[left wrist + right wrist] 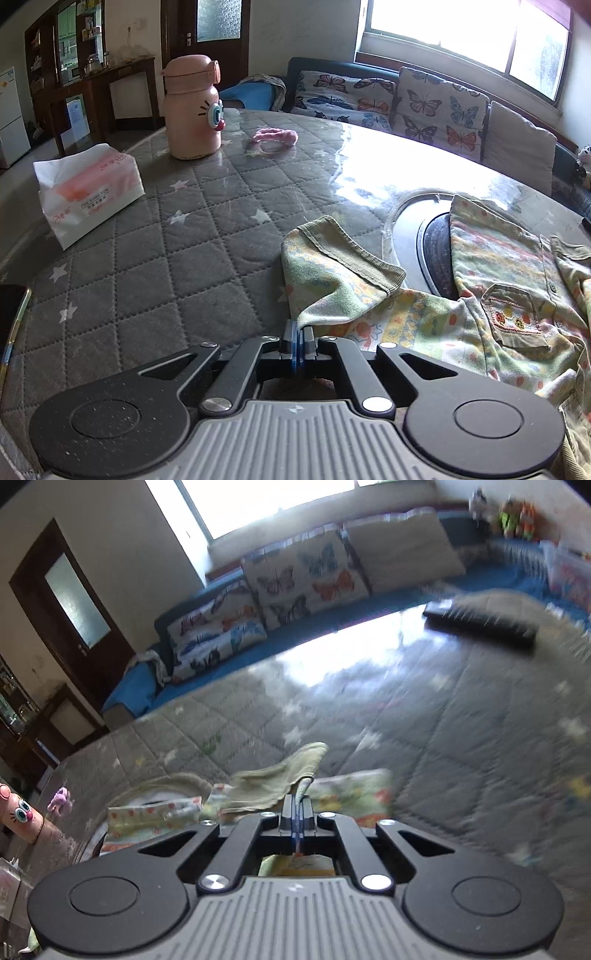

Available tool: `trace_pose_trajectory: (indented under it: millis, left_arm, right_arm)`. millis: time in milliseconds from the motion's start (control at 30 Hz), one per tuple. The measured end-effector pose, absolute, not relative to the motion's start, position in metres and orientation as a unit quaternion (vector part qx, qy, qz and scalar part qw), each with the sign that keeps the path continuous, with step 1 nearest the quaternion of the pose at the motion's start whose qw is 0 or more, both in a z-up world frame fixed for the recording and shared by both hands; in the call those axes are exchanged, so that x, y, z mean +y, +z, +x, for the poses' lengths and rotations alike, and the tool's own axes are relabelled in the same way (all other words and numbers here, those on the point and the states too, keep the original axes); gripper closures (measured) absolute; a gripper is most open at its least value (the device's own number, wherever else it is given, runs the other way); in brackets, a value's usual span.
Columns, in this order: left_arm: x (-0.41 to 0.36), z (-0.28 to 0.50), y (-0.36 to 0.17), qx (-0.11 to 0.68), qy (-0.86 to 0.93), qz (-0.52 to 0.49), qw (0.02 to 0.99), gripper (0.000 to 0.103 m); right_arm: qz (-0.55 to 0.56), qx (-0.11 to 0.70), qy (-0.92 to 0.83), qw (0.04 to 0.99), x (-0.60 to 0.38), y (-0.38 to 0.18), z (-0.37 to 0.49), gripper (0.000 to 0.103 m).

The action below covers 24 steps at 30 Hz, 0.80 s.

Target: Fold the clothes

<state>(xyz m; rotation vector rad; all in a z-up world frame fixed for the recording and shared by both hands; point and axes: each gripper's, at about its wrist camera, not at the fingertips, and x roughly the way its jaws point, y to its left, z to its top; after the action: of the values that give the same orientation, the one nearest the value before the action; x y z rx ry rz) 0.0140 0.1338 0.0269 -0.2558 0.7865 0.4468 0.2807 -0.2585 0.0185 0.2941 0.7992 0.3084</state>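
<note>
Presently the left tongs (298,334) are clenched on a sleeve of the patterned shirt (509,295), the right tongs (298,805) clenched on another fold, the shirt lying on the quilted counter (147,266) beside its round inset.

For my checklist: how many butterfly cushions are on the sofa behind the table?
2: one lower cushion toward the door, one upright cushion beside it under the window. Others may be hidden.
</note>
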Motion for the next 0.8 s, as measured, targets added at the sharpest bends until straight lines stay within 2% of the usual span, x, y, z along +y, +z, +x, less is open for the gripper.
trace_pose_trajectory:
  millis: [400,633,800]
  left_arm:
    - [0.128,-0.003,0.028,0.371,0.199,-0.12,0.899,0.101]
    - [0.128,-0.015,0.024,0.379,0.189,-0.115,0.898,0.101]
    - [0.128,-0.02,0.025,0.382,0.183,-0.111,0.899,0.098]
  right_arm:
    - [0.09,0.288,0.027,0.953,-0.371,0.086,0.16,0.102]
    - [0.089,0.326,-0.051,0.94,-0.423,0.054,0.106,0.101]
    - [0.098,0.364,-0.102,0.921,-0.45,0.019,0.084,0.092]
